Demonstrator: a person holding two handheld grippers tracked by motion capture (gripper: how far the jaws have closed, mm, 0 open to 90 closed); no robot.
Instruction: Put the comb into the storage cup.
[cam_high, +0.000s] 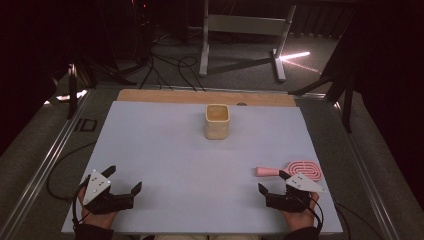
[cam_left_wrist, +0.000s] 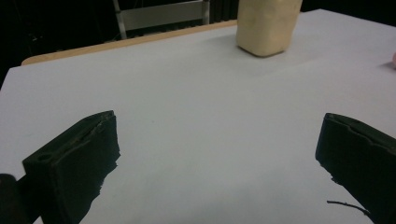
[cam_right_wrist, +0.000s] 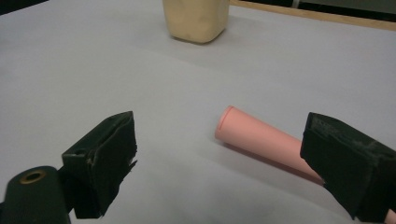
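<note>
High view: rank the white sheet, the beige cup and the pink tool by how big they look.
1. White sheet, by far the largest.
2 and 3. Beige cup and pink tool look about alike; the tool is longer but flat, and partly hidden behind the right gripper, so I won't rank them.

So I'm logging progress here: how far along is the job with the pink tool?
Nothing looks done yet. The pink tool lies flat on the table, its handle untouched, and the beige cup stands apart near the far edge. In hand: the right gripper is open just short of the handle; the left gripper is open too, holding nothing. Grasping and everything after remains.
</note>
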